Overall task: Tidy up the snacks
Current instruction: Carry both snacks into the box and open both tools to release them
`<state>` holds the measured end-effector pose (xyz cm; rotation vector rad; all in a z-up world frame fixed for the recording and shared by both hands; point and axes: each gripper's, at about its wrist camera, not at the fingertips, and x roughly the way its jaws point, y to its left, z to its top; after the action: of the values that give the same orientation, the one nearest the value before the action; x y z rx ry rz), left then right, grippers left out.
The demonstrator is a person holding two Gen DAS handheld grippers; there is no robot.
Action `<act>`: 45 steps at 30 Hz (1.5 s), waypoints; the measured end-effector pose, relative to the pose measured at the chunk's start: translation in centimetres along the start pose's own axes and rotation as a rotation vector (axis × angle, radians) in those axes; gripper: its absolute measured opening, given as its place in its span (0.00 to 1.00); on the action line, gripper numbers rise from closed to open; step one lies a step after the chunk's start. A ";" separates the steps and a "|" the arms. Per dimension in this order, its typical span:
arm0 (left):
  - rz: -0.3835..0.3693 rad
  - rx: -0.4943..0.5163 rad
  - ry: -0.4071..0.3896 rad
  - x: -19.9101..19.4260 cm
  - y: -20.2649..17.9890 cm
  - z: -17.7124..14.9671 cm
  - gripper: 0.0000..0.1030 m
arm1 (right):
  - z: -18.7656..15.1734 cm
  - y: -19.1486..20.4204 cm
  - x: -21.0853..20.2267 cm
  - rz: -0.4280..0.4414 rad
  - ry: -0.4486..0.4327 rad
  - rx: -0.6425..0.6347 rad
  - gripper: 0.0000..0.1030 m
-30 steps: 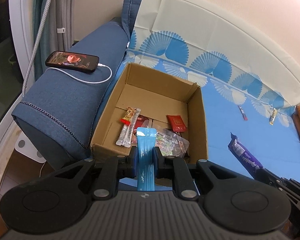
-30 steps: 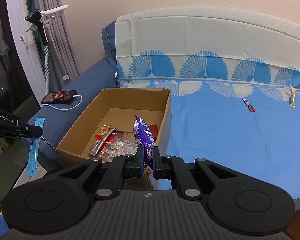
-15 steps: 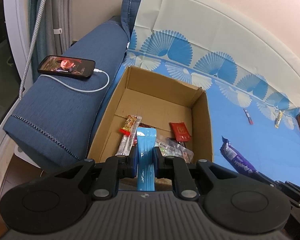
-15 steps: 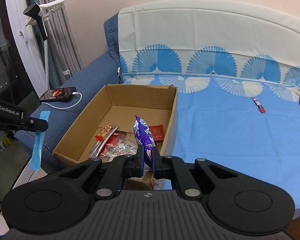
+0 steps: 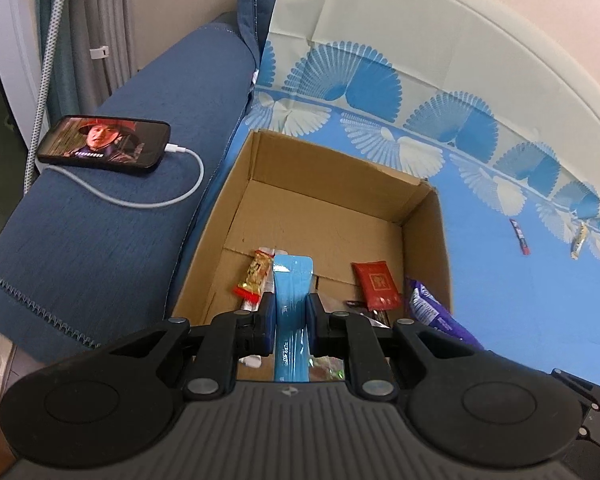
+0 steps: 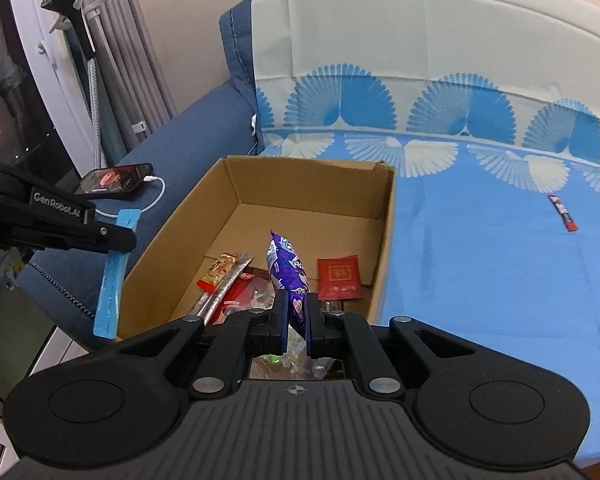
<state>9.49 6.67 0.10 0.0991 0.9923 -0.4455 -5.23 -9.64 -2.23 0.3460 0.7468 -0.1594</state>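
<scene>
Blue film forms the flat stick pouch (image 5: 291,296) gripped by the left gripper (image 5: 291,312); the jaws are closed to a narrow gap on its mid-length. Judged from its thin, ribbon-like look, the pouch is light, pliable and slick. Hold across the flat faces near the middle, as now, to limit droop. In the right wrist view the pouch hangs down from the jaws outside the near-left corner of the cardboard box (image 6: 384,240), at about 8 o'clock from the box centre.

The right gripper (image 6: 296,320) has its jaws nearly closed on the lower end of a purple snack bag (image 6: 286,268). The bag rises beyond the fingertips and leans slightly to 11 o'clock. It appears soft, crinkly and light; contents may crush, so clamp force should stay low, at the sealed end.

Pose: both grippers point toward 12 o'clock, tilted down at the box. The right one appears to be over the near edge of the box.

Inside the box lie a red packet (image 6: 338,274) at 3 o'clock, a gold-and-red bar (image 6: 217,272) at 9 o'clock, and clear wrapped sweets (image 6: 256,294) at 6 o'clock. On the blue bedspread (image 6: 480,280), a red stick (image 6: 563,213) lies well apart at 2 o'clock. A phone (image 5: 104,142) rests on the sofa arm (image 5: 100,240) at 10 o'clock.
</scene>
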 end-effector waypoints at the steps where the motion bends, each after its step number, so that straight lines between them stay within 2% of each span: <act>1: 0.003 0.002 0.005 0.6 0.0 0.3 0.16 | 0.2 0.0 0.6 0.003 0.005 0.000 0.08; 13: 0.033 0.030 0.053 6.5 -0.3 2.9 0.16 | 1.9 -0.6 7.0 0.014 0.062 0.009 0.08; 26: 0.068 0.073 0.087 10.9 -0.8 4.2 0.18 | 3.0 -1.1 11.4 0.014 0.091 0.004 0.09; 27: 0.066 0.084 0.094 11.2 -0.9 4.2 0.21 | 3.1 -1.1 11.7 0.029 0.103 -0.002 0.12; 28: 0.064 0.090 0.101 11.4 -0.9 4.2 0.39 | 3.1 -1.1 12.1 0.043 0.119 -0.006 0.13; 29: 0.067 0.094 0.109 11.6 -0.8 4.2 0.55 | 3.0 -1.1 12.4 0.052 0.138 -0.014 0.29; 30: 0.081 0.093 0.107 11.4 -0.8 4.1 0.86 | 2.9 -1.0 12.5 0.046 0.158 -0.023 0.42; 31: 0.104 0.087 0.087 11.0 -0.6 3.9 1.00 | 2.7 -0.8 12.3 0.032 0.161 -0.030 0.63; 32: 0.121 0.086 0.048 10.2 -0.4 3.5 1.00 | 2.5 -0.6 11.8 0.030 0.153 -0.040 0.72; 33: 0.133 0.094 0.022 9.6 -0.3 3.1 1.00 | 2.2 -0.3 11.1 0.039 0.143 -0.063 0.73; 37: 0.159 0.130 0.044 7.5 0.4 0.7 1.00 | 0.6 0.8 7.7 0.042 0.128 -0.116 0.82; 41: 0.143 0.088 0.092 4.9 1.4 -2.4 1.00 | -0.9 1.5 4.2 0.041 0.123 -0.095 0.83; 45: 0.123 0.044 0.088 1.5 1.6 -5.1 1.00 | -2.2 2.1 0.6 0.019 0.089 -0.078 0.84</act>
<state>6.88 9.07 -4.13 0.2204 1.0568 -0.3524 -5.59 -6.91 -3.63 0.2876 0.8354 -0.0975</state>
